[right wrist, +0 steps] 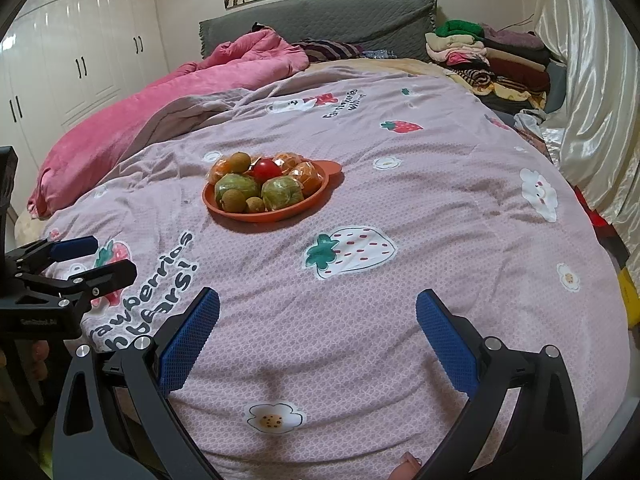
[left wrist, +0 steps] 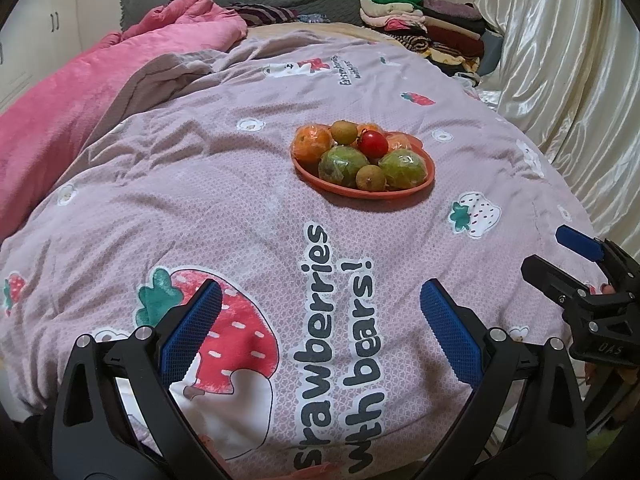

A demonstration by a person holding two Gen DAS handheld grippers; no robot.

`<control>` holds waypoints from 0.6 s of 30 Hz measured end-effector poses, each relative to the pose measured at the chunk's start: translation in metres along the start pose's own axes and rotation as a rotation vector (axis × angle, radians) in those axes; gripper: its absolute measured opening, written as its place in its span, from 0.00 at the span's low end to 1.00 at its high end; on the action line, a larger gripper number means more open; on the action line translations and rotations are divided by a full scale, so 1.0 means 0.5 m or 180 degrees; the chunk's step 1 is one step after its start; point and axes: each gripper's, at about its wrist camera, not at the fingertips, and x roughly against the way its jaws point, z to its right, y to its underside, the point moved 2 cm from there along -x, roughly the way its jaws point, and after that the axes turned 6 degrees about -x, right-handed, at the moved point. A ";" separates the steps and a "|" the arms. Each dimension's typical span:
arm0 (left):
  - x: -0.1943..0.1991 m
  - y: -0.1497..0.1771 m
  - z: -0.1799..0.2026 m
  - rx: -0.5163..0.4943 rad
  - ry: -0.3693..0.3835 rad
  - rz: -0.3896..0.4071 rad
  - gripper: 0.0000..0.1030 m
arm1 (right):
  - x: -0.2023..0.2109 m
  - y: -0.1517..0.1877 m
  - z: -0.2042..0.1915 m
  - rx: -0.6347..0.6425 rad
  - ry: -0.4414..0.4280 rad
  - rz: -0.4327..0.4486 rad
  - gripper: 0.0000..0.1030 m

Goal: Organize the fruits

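An orange plate (left wrist: 422,187) (right wrist: 298,210) sits on the bed quilt, holding wrapped oranges (left wrist: 310,144) (right wrist: 308,176), two wrapped green fruits (left wrist: 342,166) (right wrist: 282,194), a red tomato (left wrist: 373,143) (right wrist: 266,170) and brown kiwis (left wrist: 370,178) (right wrist: 234,200). My left gripper (left wrist: 320,326) is open and empty, well short of the plate; it also shows in the right wrist view (right wrist: 106,258). My right gripper (right wrist: 318,332) is open and empty, near the quilt's front; it shows at the right edge of the left wrist view (left wrist: 556,254).
A pink blanket (left wrist: 80,100) (right wrist: 140,120) lies bunched at the left. Folded clothes (left wrist: 436,32) (right wrist: 488,60) are stacked at the back right by a shiny curtain (left wrist: 560,80) (right wrist: 592,100). White wardrobes (right wrist: 80,60) stand at the left.
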 end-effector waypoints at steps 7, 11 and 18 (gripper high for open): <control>-0.001 0.000 -0.001 0.0008 -0.0061 -0.0009 0.91 | 0.001 0.000 0.000 0.0034 0.0043 0.0022 0.96; 0.002 -0.001 -0.001 0.0004 -0.0077 -0.0003 0.91 | 0.000 0.004 -0.001 0.0041 0.0040 0.0021 0.96; 0.005 -0.006 -0.003 0.0053 -0.0048 0.0038 0.91 | 0.000 0.003 0.006 -0.0021 0.0045 0.0052 0.96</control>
